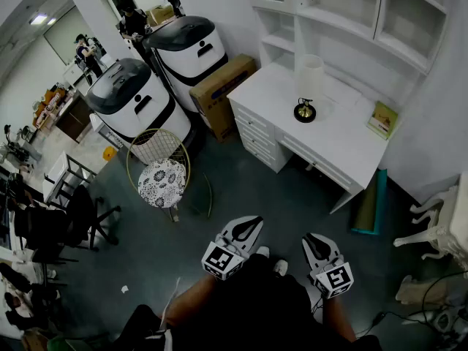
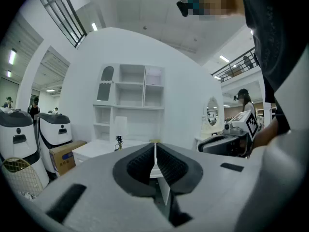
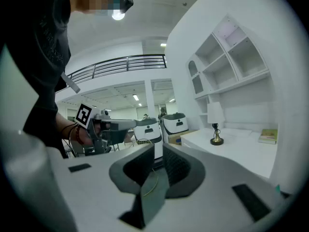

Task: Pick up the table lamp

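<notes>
The table lamp (image 1: 308, 86) has a white shade and a dark round base with a brass stem. It stands on the white desk (image 1: 344, 141), far ahead of both grippers. The lamp (image 2: 120, 131) looks small and distant in the left gripper view, and the lamp (image 3: 215, 124) stands to the right in the right gripper view. My left gripper (image 1: 251, 225) and right gripper (image 1: 316, 241) are held low and close to my body, over the dark floor. The left gripper (image 2: 155, 148) has its jaws together on nothing. The right gripper (image 3: 158, 151) is shut too and holds nothing.
A book (image 1: 382, 119) lies at the desk's right end, below white shelving (image 1: 351, 13). A round wire chair with a patterned cushion (image 1: 162, 181) stands left of the desk. Behind it are two white machines (image 1: 139, 97) and a cardboard box (image 1: 219, 86). A teal roll (image 1: 373, 203) leans on the desk's near corner.
</notes>
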`<act>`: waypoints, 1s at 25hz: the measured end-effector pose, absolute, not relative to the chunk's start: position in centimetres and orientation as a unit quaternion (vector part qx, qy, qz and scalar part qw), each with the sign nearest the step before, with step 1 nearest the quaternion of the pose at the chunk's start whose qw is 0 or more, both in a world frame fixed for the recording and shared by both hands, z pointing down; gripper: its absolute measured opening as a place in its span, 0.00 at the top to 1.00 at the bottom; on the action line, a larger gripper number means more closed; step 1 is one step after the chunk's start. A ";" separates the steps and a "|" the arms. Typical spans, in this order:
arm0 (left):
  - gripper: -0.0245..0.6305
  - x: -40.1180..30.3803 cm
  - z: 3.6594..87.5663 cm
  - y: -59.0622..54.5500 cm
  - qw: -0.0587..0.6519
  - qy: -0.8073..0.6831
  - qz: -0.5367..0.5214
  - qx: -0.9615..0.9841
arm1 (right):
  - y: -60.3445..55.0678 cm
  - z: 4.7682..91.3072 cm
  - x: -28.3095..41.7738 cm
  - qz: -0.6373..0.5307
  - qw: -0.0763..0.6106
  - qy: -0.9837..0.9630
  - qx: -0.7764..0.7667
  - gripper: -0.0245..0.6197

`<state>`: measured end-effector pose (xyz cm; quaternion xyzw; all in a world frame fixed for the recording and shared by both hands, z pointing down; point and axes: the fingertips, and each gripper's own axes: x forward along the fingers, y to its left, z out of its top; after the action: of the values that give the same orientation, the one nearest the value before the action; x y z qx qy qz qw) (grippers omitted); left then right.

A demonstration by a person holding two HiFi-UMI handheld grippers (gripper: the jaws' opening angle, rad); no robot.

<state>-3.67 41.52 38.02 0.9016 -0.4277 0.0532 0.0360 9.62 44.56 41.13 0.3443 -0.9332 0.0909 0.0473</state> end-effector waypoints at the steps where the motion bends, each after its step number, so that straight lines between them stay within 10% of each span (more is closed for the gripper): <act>1: 0.93 -3.7 38.1 41.4 0.035 -0.427 0.055 0.902 | 44.6 41.2 9.5 0.093 0.049 -0.934 0.341 0.88; 25: 0.93 -6.0 41.2 25.1 0.068 -0.420 0.028 0.904 | 29.2 44.1 8.2 0.158 0.043 -0.908 0.385 0.88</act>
<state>-6.04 25.10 41.20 0.9043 -0.4205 0.0277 0.0682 8.25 29.23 44.13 0.3852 -0.9081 0.1583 0.0434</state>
